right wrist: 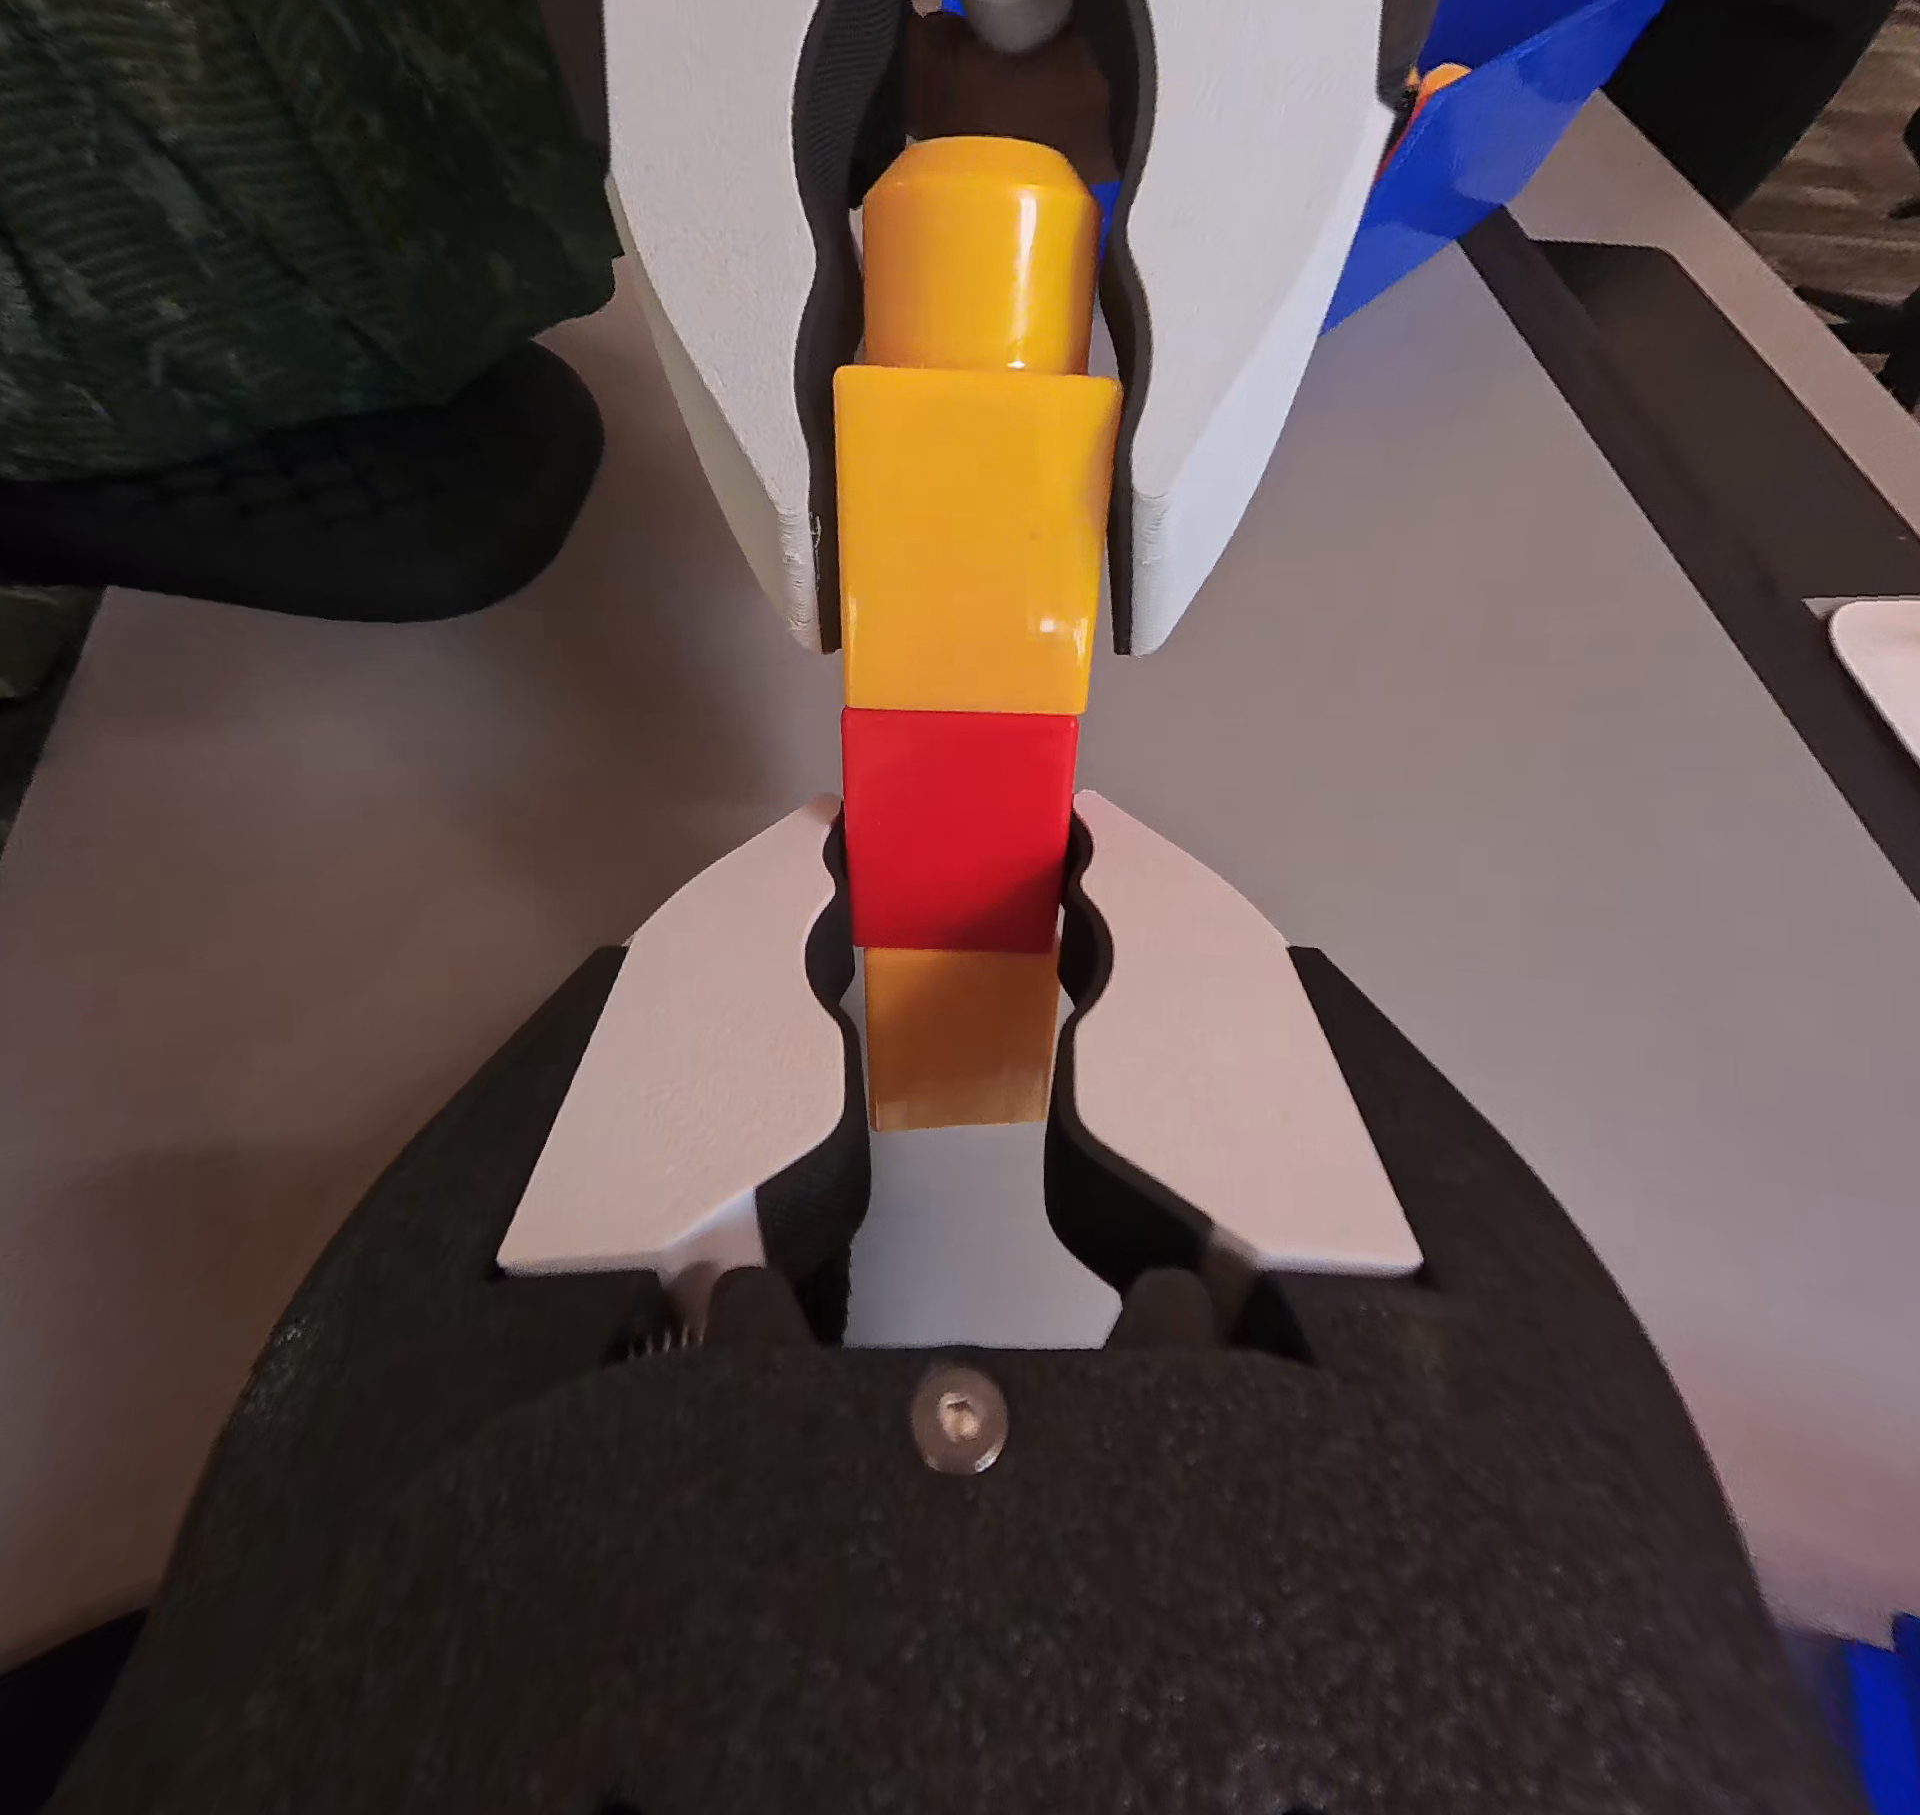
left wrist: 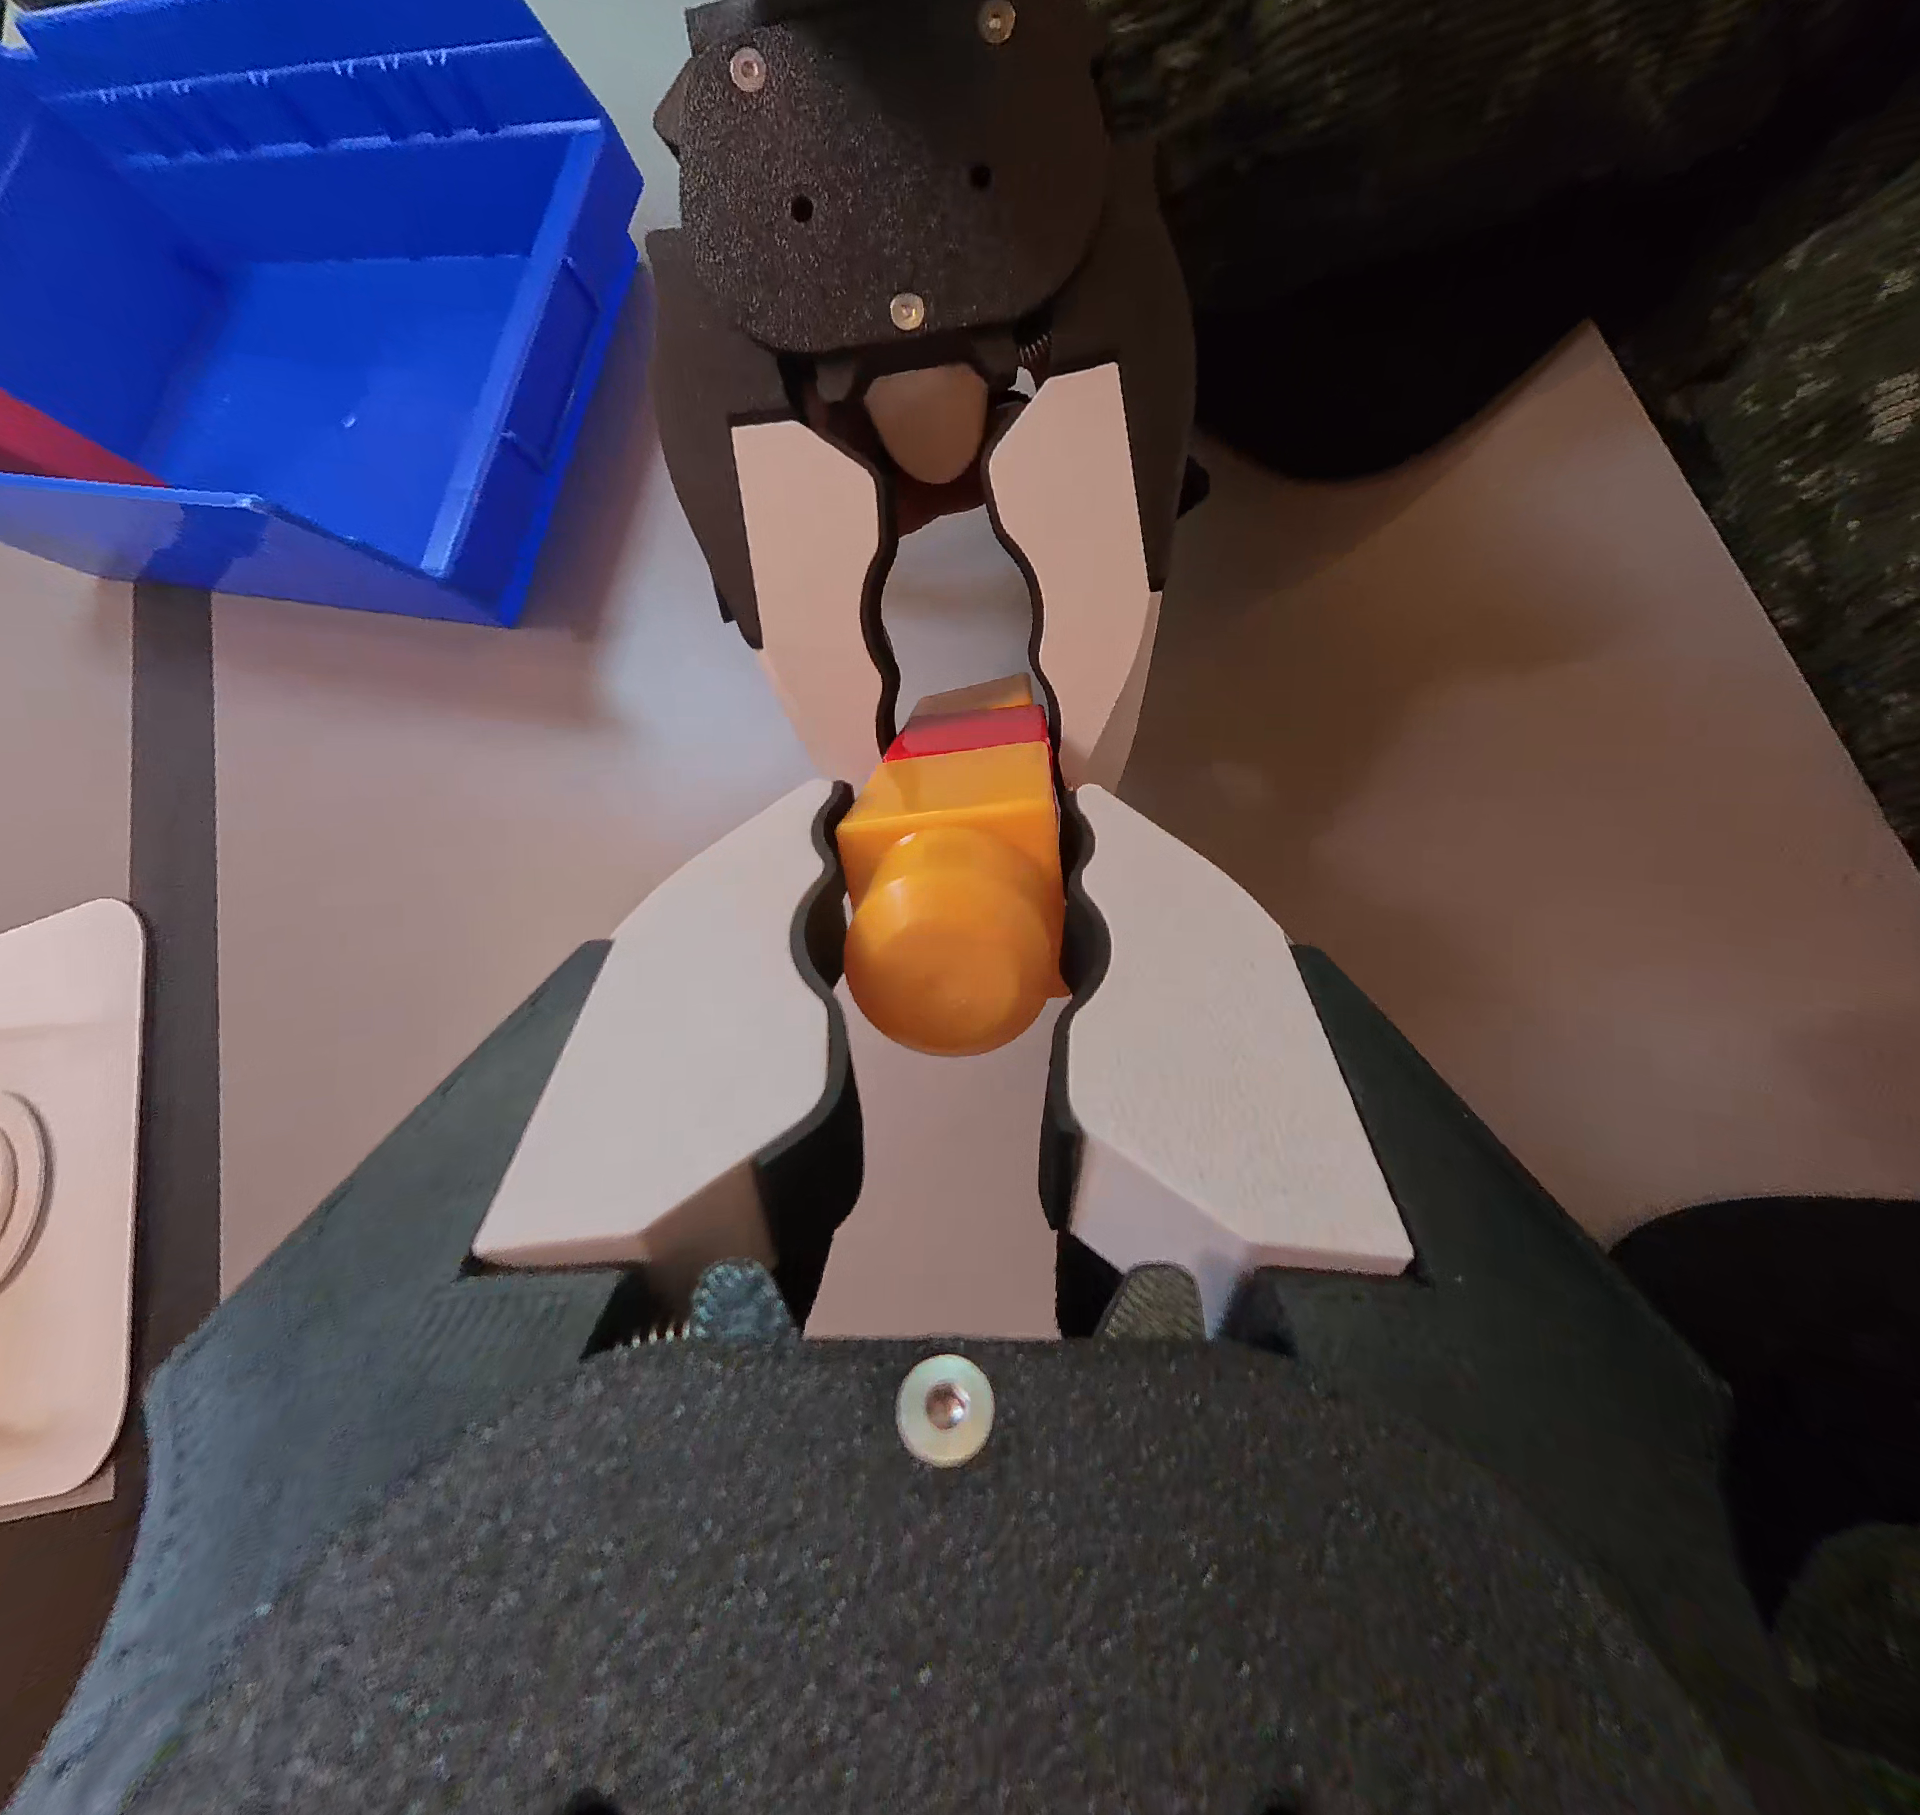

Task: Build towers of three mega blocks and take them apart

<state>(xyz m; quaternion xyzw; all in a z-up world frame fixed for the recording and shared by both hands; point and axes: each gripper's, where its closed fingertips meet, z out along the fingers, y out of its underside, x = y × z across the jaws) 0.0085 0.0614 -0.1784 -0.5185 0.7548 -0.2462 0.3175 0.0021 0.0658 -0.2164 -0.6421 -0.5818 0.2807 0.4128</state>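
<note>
Now, the stack: three blocks joined in one line, held in the air over the table [right wrist: 1403,934] between your two grippers.
Top block: the yellow block [right wrist: 971,539] with its stud pointing at the left gripper's camera.
Middle: the red block [right wrist: 956,830], pressed flush against the yellow one.
Far end: an orange block [right wrist: 951,1038], nearest the right gripper's palm.
Left gripper [left wrist: 956,882]: clamped on the yellow block, pads touching both side faces.
Right gripper [right wrist: 956,872]: clamped on the red block; the orange block sits between its fingers further back, and I cannot tell if the pads touch it.
Key relation: the stack's long axis runs straight from one gripper to the other, and the two face each other head on along it.
Seam to part: probably yellow from red, since it lies just between the two grips.
Next move, as I judge it: pull your hands apart along that axis, or rock slightly, without loosening either grip.
Bin [left wrist: 312,259]: blue, well off to the left gripper's left, likely where loose blocks go.
</note>
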